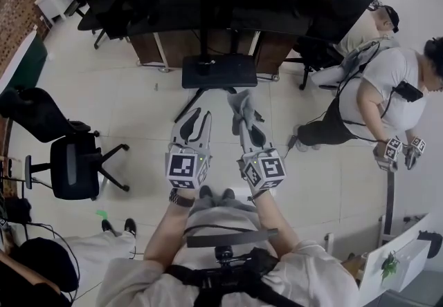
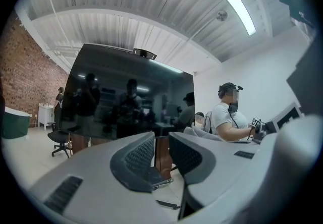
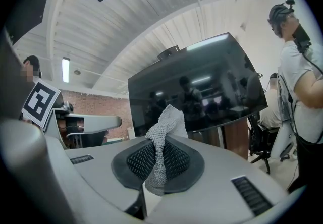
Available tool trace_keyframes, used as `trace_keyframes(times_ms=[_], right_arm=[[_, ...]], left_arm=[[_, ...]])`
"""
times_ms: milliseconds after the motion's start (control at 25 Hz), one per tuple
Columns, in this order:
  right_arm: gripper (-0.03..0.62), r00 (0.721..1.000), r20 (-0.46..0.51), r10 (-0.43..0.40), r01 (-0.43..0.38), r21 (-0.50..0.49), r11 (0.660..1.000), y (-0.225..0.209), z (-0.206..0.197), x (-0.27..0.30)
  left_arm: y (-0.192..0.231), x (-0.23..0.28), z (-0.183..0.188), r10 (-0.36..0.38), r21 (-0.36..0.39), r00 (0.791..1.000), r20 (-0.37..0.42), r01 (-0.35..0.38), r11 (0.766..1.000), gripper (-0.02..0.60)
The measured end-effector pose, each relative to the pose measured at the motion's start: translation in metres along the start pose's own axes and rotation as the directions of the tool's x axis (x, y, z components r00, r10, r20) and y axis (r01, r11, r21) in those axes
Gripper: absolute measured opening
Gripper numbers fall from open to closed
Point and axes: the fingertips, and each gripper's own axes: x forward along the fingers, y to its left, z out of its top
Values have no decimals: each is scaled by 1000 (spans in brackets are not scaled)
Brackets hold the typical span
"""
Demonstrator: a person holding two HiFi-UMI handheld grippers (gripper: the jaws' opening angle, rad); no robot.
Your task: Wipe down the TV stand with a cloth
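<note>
1. Overhead, the right gripper (image 1: 244, 126) is seen clamped on a grey cloth (image 1: 241, 108), which is held in the air above the pale floor (image 1: 138, 98), short of the TV stand (image 1: 219, 71)
2. Close up, the cloth's knitted fabric is pinched between the closed jaws, a fold standing up above them before the dark TV (image 3: 197, 92)
3. The left gripper (image 1: 196, 120) is held just beside it, its jaws parted and empty
4. A second person (image 1: 385, 88) is pictured at far right, an office chair (image 1: 73, 162) at left
</note>
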Motion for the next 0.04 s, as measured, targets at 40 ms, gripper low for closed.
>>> trace_keyframes(times_ms=[40], right_arm=[[23,1000,7,1,-1,-3,1000,-3,2,5]], left_arm=[[1,5,1,-1,1,1000,8,1,1000,114]])
